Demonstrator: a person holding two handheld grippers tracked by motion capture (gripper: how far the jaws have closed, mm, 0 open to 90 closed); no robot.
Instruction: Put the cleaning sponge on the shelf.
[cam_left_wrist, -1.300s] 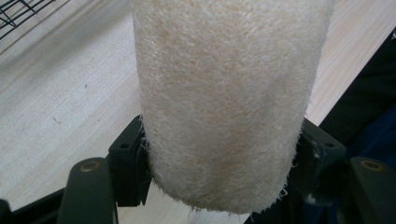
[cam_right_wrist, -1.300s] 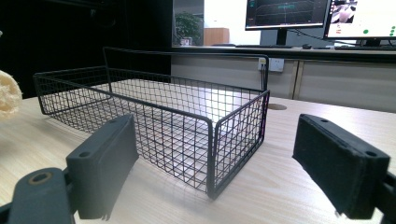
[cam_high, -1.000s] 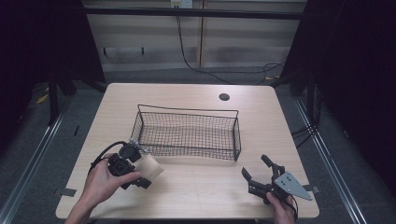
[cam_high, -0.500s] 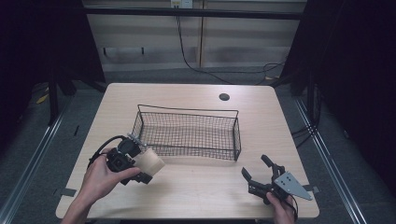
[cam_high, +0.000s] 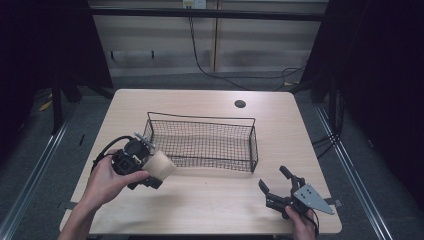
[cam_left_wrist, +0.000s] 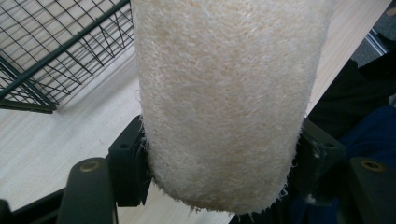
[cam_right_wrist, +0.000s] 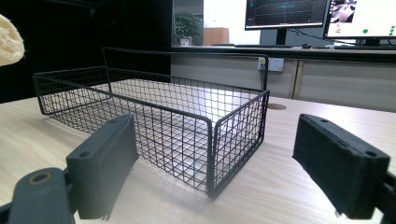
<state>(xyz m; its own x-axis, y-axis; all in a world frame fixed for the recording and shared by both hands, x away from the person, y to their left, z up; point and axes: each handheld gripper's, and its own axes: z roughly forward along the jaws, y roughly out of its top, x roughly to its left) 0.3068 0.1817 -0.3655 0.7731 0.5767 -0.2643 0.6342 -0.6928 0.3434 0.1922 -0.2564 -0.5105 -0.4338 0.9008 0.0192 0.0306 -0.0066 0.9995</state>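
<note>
At the near-left corner of the wire basket (cam_high: 202, 142), the left gripper (cam_high: 142, 165) is clamped on a pale, fuzzy cylinder, prob. a loofah-type sponge roll (cam_high: 161, 166); in the left gripper view both pads bite its lower flanks and the roll (cam_left_wrist: 224, 98) stands up between the jaws, w/ the table (cam_left_wrist: 70, 140) visible beneath. Load is clear of the tabletop, just outside the basket's near-left corner, not yet over the rim. Step in hand, as judged: transfer phase, i.e. item grasped and raised, approach to the basket pending. Next move req.: carry the roll over the near rim w/ enough height to clear the wire, centre it above the mesh floor, lower, then spread the jaws. Caution: soft body may compress and cling to the pads on release; fibres could snag the mesh. The right gripper (cam_high: 276, 191) rests near the near-right table edge, jaws spread wide, nothing between them; its own view faces the basket's right-hand corner (cam_right_wrist: 215, 140), well apart from the load.
</note>
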